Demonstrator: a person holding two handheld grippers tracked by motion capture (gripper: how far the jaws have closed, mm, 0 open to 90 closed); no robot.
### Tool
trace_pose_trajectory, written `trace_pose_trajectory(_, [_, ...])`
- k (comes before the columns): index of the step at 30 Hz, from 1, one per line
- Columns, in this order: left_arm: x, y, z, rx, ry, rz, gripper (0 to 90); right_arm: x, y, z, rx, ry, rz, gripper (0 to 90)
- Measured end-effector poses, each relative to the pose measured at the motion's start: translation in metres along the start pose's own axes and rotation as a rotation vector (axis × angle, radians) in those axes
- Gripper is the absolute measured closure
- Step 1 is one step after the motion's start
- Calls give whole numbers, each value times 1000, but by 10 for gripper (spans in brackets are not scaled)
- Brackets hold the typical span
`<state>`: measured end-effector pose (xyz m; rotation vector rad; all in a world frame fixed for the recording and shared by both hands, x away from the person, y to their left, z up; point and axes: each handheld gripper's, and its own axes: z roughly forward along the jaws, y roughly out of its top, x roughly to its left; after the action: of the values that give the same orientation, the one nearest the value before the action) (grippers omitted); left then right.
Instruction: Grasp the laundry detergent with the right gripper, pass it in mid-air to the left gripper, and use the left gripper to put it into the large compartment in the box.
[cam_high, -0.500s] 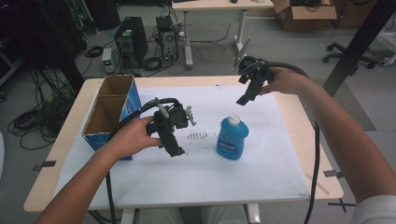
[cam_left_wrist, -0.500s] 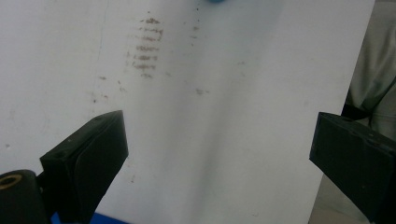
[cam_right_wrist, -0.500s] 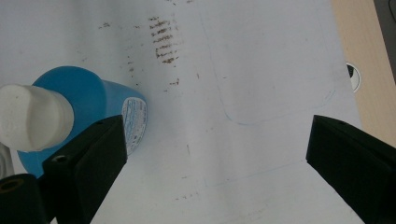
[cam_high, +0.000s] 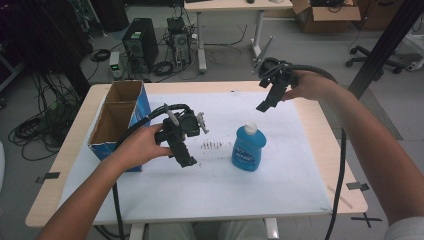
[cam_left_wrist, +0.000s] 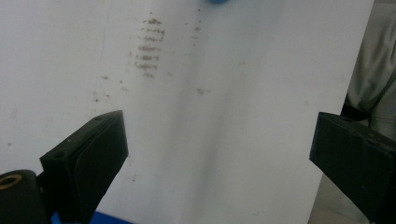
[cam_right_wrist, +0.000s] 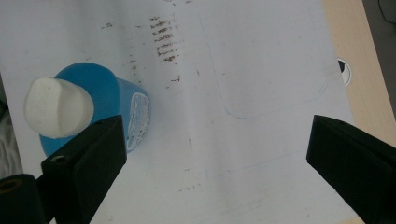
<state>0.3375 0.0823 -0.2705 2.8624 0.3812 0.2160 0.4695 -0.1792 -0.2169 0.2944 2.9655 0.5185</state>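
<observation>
blue bottle (cam_high: 247, 149) upright, between both grippers; left gripper (cam_high: 186, 159) nearer, right gripper (cam_high: 263, 106) above-behind; both jaws wide, empty.

On your left a blue cardboard box (cam_high: 121, 120) stands open at the table's (cam_high: 320, 145) left edge, split into two compartments. A white sheet (cam_high: 210, 185) covers most of the tabletop, with a patch of brown smudges (cam_high: 212, 145) near its middle. Past the far edge you see a black computer tower (cam_high: 139, 47) and tangled cables (cam_high: 37, 127) on the floor, a second desk (cam_high: 235, 6), a brown carton (cam_high: 325, 12) and an office chair (cam_high: 380, 55) far right.
</observation>
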Motion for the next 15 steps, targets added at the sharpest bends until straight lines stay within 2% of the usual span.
trace_pose_trajectory(15, [2,1,-1,2,0,-3,46,19,-14,-23,7,-31,45,41])
